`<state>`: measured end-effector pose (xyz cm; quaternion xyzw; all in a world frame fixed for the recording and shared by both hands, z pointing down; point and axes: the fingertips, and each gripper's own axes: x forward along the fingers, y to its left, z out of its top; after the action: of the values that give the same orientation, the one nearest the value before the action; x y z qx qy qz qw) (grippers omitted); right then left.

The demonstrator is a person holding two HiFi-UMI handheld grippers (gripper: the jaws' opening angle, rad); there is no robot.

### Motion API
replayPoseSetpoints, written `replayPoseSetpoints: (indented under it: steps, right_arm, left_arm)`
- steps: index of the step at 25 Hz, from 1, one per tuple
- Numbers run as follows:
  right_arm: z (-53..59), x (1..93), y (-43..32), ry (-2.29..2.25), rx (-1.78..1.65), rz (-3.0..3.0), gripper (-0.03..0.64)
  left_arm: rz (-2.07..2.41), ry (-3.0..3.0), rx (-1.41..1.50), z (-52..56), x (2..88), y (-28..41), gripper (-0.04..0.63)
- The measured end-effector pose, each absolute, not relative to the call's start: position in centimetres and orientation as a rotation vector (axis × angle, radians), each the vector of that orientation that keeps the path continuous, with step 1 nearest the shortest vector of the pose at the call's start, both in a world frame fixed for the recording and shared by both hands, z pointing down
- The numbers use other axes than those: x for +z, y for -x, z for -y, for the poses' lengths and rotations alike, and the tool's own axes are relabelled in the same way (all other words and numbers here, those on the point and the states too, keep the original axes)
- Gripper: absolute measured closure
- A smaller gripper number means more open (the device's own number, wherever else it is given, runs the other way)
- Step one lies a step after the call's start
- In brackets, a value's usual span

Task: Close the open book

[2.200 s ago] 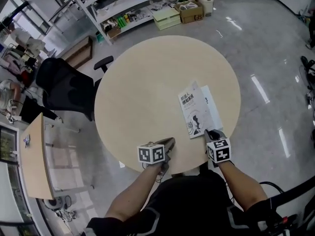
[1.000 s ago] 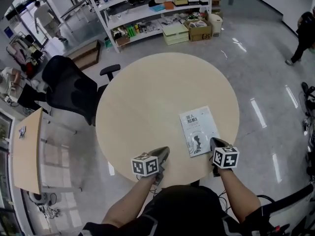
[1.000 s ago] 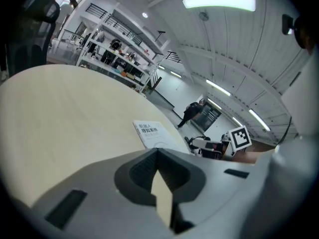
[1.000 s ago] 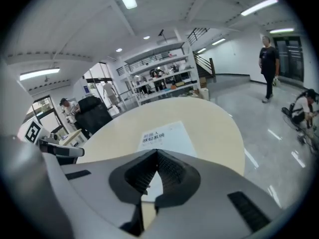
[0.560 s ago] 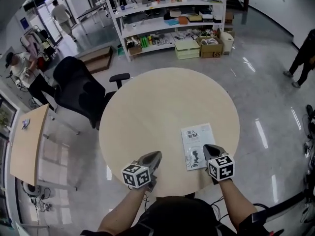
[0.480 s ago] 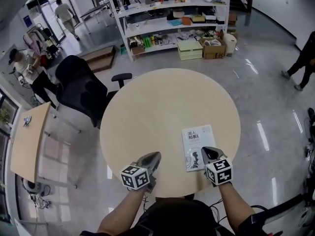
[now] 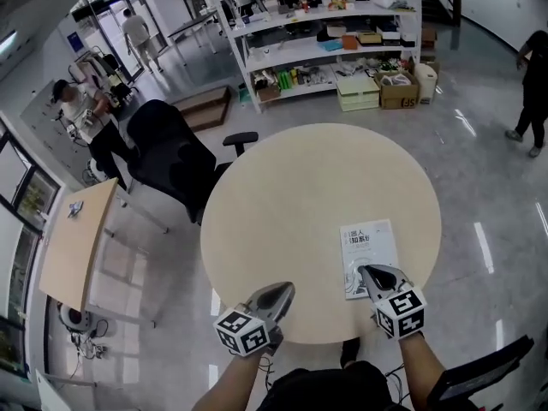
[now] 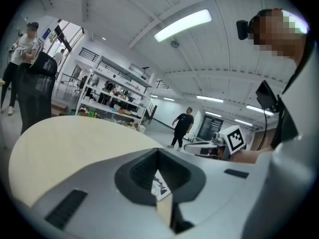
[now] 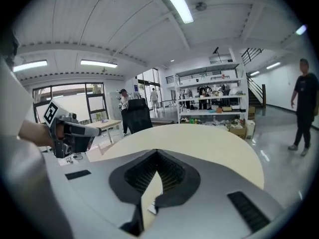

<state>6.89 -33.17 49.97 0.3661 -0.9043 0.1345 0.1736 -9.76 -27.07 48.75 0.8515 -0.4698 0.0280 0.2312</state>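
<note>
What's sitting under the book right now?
Only the round table shows beneath the closed book, lying flat. Its near edge is hidden by the right tool.

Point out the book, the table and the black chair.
book [image 7: 368, 245]: head view, middle of its cover.
table [image 7: 300, 204]: head view, bare part of its top.
chair [image 7: 167, 154]: head view, on its backrest.

Left gripper [image 7: 282, 291] and right gripper [image 7: 372, 271]: matt grey plastic. Table [image 7: 300, 195] under them: smooth, matt, pale wood look. Book [image 7: 370, 245] ahead of the right one: paper cover. Floor [image 7: 488, 169] beyond: glossy, mirror-like
</note>
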Motion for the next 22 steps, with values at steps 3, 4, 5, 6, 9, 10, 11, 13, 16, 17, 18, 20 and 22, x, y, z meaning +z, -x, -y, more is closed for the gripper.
replayPoseSetpoints:
  steps: [3, 4, 5, 6, 9, 10, 11, 13, 16, 17, 18, 20, 22]
  right_arm:
    - [29.9, 48.6, -6.0, -1.069, 0.32, 2.587, 0.618]
    - [28.6, 48.1, -5.7, -1.096, 0.322, 2.6, 0.618]
    - [27.1, 47.7, -5.6, -1.123, 0.329, 2.611, 0.618]
    - [25.3, 47.5, -5.3, -1.143, 0.338, 2.621, 0.618]
    - [19.3, 47.4, -3.9, -1.145, 0.377, 2.648, 0.618]
    - [17.4, 47.3, -3.5, -1.139, 0.391, 2.654, 0.618]
    - [15.7, 47.0, -3.3, -1.137, 0.397, 2.654, 0.618]
    - [12.7, 46.1, -3.7, -1.154, 0.383, 2.642, 0.618]
    - [9.4, 44.6, -5.1, -1.209, 0.344, 2.653, 0.618]
    - [8.4, 44.2, -5.5, -1.215, 0.327, 2.663, 0.618]
    - [7.5, 43.8, -5.9, -1.212, 0.316, 2.674, 0.618]
    - [5.1, 43.1, -6.7, -1.204, 0.32, 2.695, 0.618]
    - [2.2, 43.0, -7.7, -1.191, 0.341, 2.72, 0.618]
  left_arm:
    - [1.305, -2.379, 0.04, 24.2, 47.9, 10.7, 0.609]
    - [1.311, -2.396, 0.042, 23.1, 47.7, 10.9, 0.609]
    - [1.321, -2.41, 0.039, 21.9, 47.5, 11.1, 0.609]
    - [1.341, -2.412, 0.02, 20.6, 47.3, 11.6, 0.609]
    - [1.372, -2.361, -0.087, 16.3, 47.2, 13.4, 0.609]
    - [1.358, -2.357, -0.097, 14.7, 47.1, 13.6, 0.609]
    - [1.34, -2.365, -0.09, 13.2, 46.8, 13.6, 0.609]
    - [1.305, -2.39, -0.069, 10.0, 46.0, 13.1, 0.609]
    - [1.271, -2.426, -0.077, 6.0, 45.4, 12.4, 0.609]
    - [1.262, -2.434, -0.105, 5.0, 45.2, 12.3, 0.609]
    - [1.256, -2.437, -0.139, 4.1, 44.9, 12.1, 0.609]
    - [1.26, -2.435, -0.169, 2.0, 44.3, 11.5, 0.609]
    - [1.278, -2.439, -0.158, -0.6, 43.8, 10.3, 0.609]
